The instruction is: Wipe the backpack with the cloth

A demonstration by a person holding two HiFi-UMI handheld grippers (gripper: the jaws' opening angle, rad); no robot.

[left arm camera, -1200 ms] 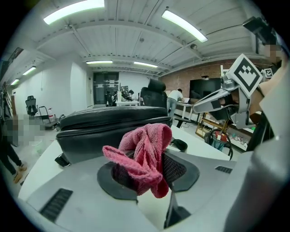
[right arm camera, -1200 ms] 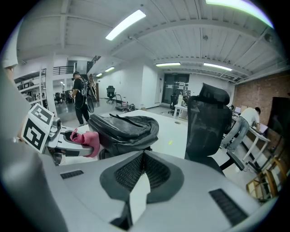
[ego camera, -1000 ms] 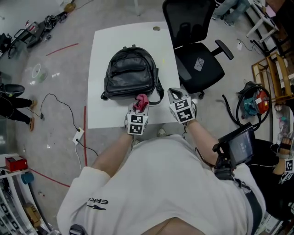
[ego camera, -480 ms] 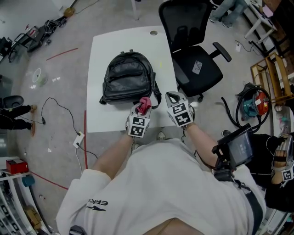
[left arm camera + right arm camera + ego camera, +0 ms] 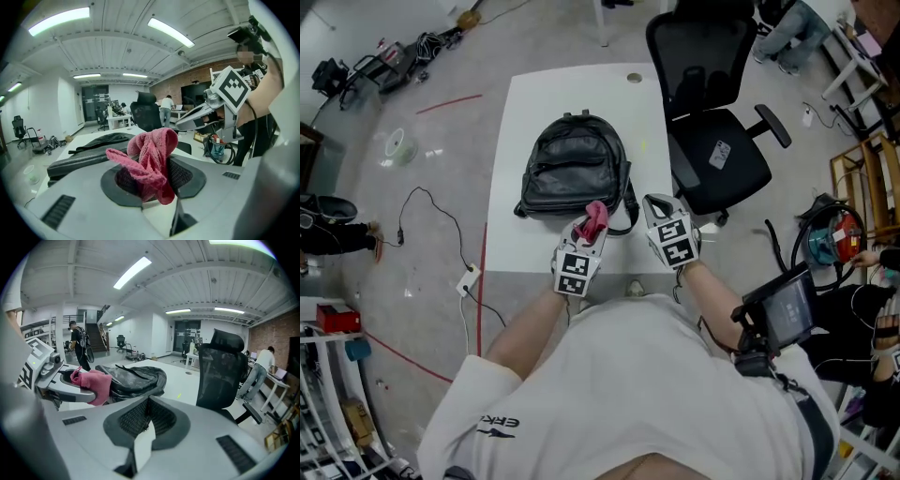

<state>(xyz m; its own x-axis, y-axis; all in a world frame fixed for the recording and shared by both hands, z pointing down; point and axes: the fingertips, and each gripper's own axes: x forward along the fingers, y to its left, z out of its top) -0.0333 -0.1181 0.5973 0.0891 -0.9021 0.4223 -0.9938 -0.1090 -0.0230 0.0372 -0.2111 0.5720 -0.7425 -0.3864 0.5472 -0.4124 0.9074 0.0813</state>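
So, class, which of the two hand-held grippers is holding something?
The left hand-held gripper: its jaws clamp a crumpled pink terry cloth. The right hand-held gripper is shut on nothing.

- An open-plan office used as a lab workspace.
- Ceiling strip lights (image 5: 170,33), a brick wall (image 5: 180,86), desks (image 5: 117,121), office chairs (image 5: 712,141).
- Loose cables (image 5: 427,211) trail over the bare floor (image 5: 422,112).

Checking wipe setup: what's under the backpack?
The backpack lies flat on the white table. A strap loops out at its near right corner; anything else beneath is covered.

Black backpack (image 5: 574,169) flat on table; pink cloth (image 5: 593,219) bunched at its edge.
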